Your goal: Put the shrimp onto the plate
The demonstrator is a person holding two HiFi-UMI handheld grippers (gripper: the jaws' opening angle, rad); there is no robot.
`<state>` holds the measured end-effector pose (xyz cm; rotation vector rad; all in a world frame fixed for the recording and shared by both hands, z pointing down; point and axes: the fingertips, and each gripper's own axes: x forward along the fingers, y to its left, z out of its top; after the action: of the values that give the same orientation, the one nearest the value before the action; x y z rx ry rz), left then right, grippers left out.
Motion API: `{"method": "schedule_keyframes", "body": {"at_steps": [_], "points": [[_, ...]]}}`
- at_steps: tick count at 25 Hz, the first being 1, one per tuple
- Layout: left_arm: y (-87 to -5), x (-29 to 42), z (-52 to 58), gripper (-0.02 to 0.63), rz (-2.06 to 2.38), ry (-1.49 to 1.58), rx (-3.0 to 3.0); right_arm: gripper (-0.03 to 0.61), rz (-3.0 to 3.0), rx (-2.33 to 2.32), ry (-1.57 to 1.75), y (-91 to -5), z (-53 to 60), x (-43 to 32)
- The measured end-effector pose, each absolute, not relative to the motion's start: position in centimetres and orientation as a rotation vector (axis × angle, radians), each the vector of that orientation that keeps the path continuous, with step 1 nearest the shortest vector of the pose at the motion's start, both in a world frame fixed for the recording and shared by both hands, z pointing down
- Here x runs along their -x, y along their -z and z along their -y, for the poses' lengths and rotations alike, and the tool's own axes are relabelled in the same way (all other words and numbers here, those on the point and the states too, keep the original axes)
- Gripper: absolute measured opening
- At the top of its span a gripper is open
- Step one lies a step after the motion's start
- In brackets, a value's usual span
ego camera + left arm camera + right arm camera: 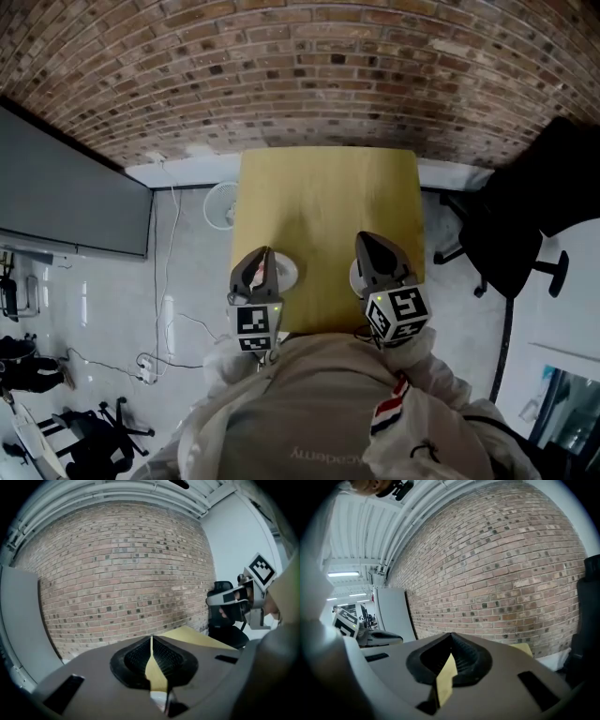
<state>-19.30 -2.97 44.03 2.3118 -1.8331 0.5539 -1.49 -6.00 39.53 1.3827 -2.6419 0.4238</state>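
A mustard-yellow counter [323, 202] meets a red-brown brick wall [300, 66]. The grey left hand-held gripper [264, 253] and right hand-held gripper [368, 240] bear black-and-white square-patterned cubes. Also seen: a white plate [289, 273], black chair [511, 239], pale grey floor [187, 272].

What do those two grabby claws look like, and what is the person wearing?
Both the left gripper and right gripper are grey, pointed shells with black ribbed pads inside. Each carries a cube of black-and-white square markers with a tiny green light. The person wears a pale jacket with a red, white and blue tab.
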Motion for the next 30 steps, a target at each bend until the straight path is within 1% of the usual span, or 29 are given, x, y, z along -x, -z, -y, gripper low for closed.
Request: {"method": "schedule_keyframes", "body": {"at_steps": [8, 13, 14, 16, 17, 30], "points": [[-49.4, 20.7, 2.6, 0.014, 1.737, -0.632, -2.149, 0.025, 2.636, -1.343, -0.427, -40.4, 6.4, 2.6], [-52.8, 20.8, 1.6, 0.018, 1.673, -0.514, -1.871, 0.025, 2.614, -1.334, -0.454, -40.9, 6.6, 1.9], [-53.7, 20.9, 1.3, 0.031, 1.668, -0.489, -1.81, 0.025, 2.609, -1.332, -0.46, -41.1, 6.7, 1.8], [-55.4, 20.9, 0.7, 0.082, 1.643, -0.47, -1.713, 0.025, 2.6, -1.323, -0.475, -41.6, 6.6, 1.6], [-56.2, 20.9, 0.4, 0.096, 1.631, -0.471, -1.681, 0.025, 2.595, -1.316, -0.483, -41.9, 6.5, 1.6], [-62.8, 20.7, -0.2, 0.166, 1.673, -0.422, -1.386, 0.025, 2.544, -1.222, -0.505, -43.9, 7.1, 1.5]]}}
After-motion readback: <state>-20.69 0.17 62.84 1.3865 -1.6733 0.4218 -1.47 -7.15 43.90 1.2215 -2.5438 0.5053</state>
